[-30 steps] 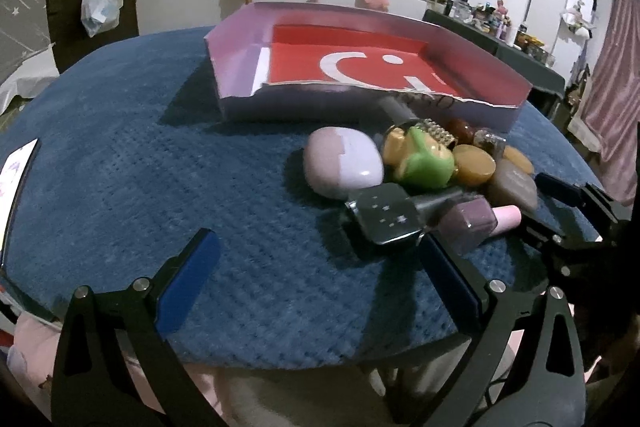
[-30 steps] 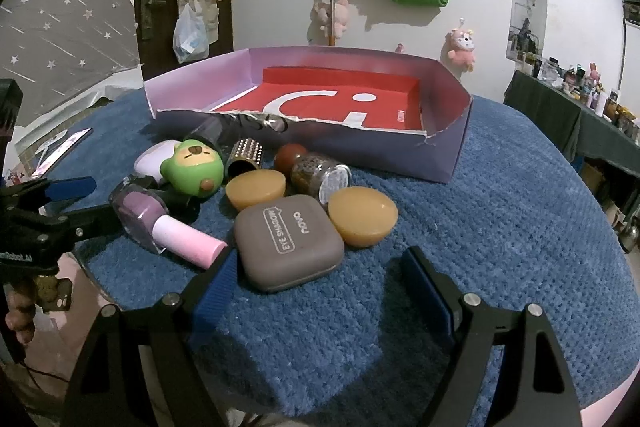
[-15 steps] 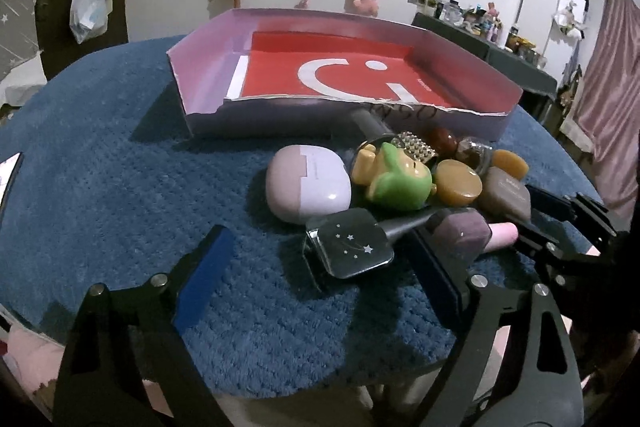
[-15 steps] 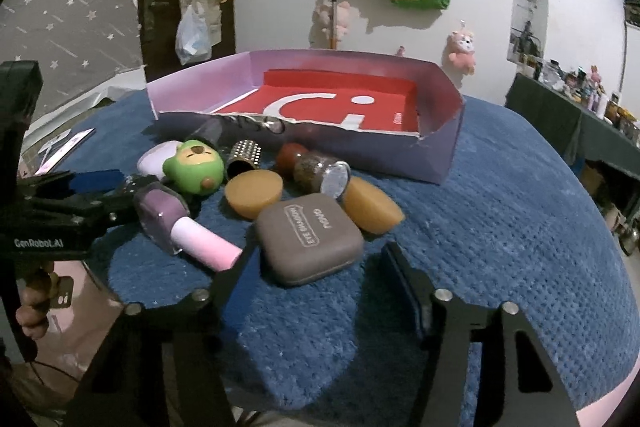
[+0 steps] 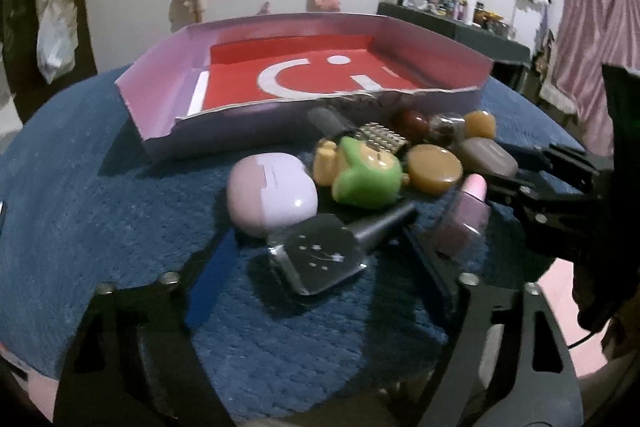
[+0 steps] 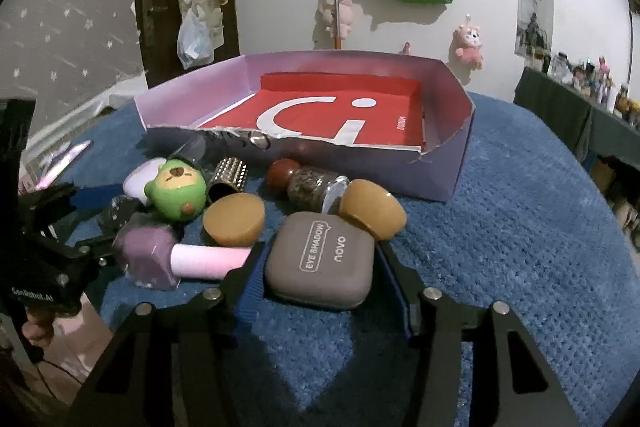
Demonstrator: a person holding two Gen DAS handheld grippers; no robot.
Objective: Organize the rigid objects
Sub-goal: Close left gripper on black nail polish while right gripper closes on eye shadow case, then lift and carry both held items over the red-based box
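Left wrist view: The shallow lilac cardboard tray with a red printed floor (image 5: pixel 160 95) holds no objects, so by this evidence sorting has not started; every item lies on the blue textured cloth (image 5: pixel 100 219) in front of the tray's torn near wall. The left gripper (image 5: pixel 320 263) is closing around the dark square nail-polish bottle with star specks and a tapered grey cap (image 5: pixel 320 259). The bottle lies between the blue pads, and contact is not yet visible (the right pad is in shadow). The bottle lies on its side, with its long axis running from lower left to upper right and the cap pointing up-right toward the green rounded animal figurine (image 5: pixel 366 179). The lilac pebble-shaped case (image 5: pixel 272 195) sits just beside the bottle's base.

Right wrist view: The tray is again empty. The right gripper (image 6: pixel 320 283) is closing on the grey rounded-square eye-shadow compact (image 6: pixel 320 261), which lies flat between the pads; the left pad appears to touch it, the right pad less certainly. The printed lettering runs diagonally, up toward the right. The purple nail-polish bottle with a pink cap (image 6: pixel 180 259) lies just beside it on its side, cap pointing right. All 12 or so items remain outside the tray.
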